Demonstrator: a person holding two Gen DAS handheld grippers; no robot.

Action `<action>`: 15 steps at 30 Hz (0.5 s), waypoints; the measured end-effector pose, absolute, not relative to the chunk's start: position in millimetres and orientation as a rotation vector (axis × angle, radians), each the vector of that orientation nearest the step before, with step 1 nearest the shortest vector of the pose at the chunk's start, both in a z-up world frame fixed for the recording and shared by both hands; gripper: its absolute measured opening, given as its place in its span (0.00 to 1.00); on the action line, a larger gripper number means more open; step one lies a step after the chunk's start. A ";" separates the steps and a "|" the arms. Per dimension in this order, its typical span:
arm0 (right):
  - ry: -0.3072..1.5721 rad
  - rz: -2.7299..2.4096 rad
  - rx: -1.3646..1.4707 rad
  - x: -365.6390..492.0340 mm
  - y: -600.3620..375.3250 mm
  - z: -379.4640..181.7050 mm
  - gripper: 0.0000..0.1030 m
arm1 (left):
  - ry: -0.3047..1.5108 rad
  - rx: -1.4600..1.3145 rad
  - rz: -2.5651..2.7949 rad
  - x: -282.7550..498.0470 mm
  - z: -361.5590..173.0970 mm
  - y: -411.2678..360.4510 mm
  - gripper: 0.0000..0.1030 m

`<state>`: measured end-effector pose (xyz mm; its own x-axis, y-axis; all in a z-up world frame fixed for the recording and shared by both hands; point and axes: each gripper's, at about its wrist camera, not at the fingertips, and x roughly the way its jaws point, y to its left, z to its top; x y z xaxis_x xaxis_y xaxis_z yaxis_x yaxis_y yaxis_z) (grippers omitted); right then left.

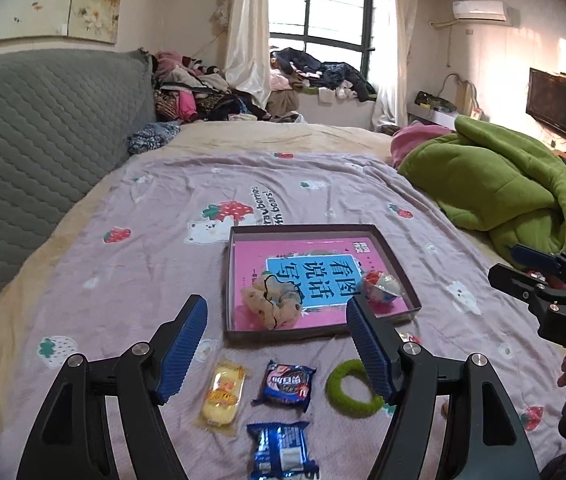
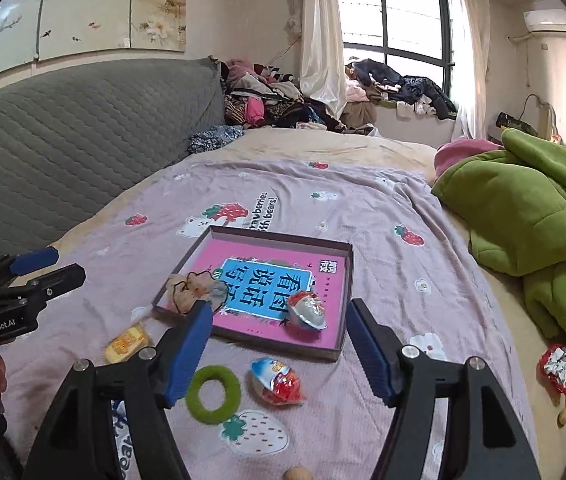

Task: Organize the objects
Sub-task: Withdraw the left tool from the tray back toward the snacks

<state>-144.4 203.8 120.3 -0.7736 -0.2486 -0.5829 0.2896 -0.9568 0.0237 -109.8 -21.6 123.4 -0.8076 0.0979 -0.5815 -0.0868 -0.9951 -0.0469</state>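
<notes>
Green and fuzzy, the ring (image 2: 213, 394) was noted on the bedsheet (image 2: 363, 216), just short of the shallow box (image 2: 345, 300), beside a foil-wrapped egg (image 2: 278, 380). It was judged light and springy, best pinched across its band. The egg's wrapper was judged slippery and crushable. The right gripper (image 2: 277, 354) was seen spread wide and empty above both; the left gripper (image 1: 277, 346) likewise, over the snack packets (image 1: 287, 385).

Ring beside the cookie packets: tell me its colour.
The ring is fuzzy lime green, shown best in the right wrist view.
</notes>
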 end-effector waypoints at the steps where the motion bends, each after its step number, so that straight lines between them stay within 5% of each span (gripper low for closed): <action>1: 0.094 -2.714 0.875 -140.9 203.6 122.1 0.67 | -0.022 -0.931 2.897 -107.1 125.1 -22.0 0.71; 15: 0.106 -2.693 0.874 -109.7 185.9 130.9 0.67 | 0.058 -0.972 2.875 -73.5 126.5 -26.4 0.71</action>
